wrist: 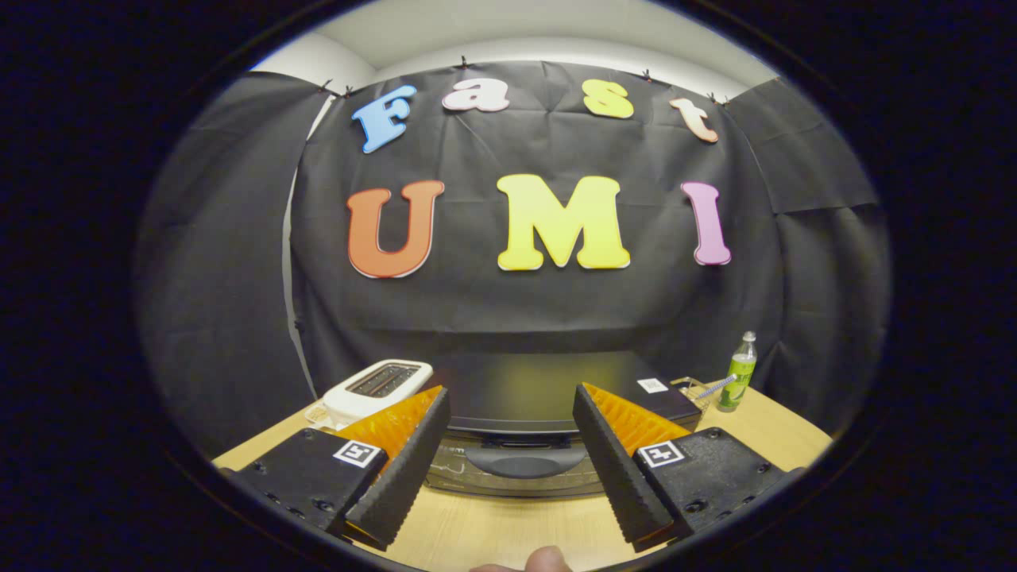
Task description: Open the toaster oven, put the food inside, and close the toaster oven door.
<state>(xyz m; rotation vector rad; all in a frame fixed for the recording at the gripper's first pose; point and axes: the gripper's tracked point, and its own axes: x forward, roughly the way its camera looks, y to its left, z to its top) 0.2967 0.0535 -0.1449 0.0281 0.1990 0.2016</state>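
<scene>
- We judged the task to be at its 1st step, the opening of the toaster oven [548,389]; its door looked closed, with the door handle [516,459] lying just ahead of the fingers and between their tips.
- Our gripper [512,413] had its 2 fingers spread wide and held nothing; both tips stood apart from the handle, slightly above the oven's front edge.
- The next move, as we read it, called for lowering the fingers onto the handle, closing on it, then pulling the door down and toward us; we could not find the food from this angle, so locating it would come after.
- The oven sat on a light wooden table [508,532]; a white slot toaster [377,389] stood just beside the oven's left side; a green bottle [739,381] stood near its right rear corner, with a small object beside it that we could not identify.
- Black cloth [222,278] walled the booth behind and at both sides; a fingertip [544,560] showed at the near edge of the table.
</scene>
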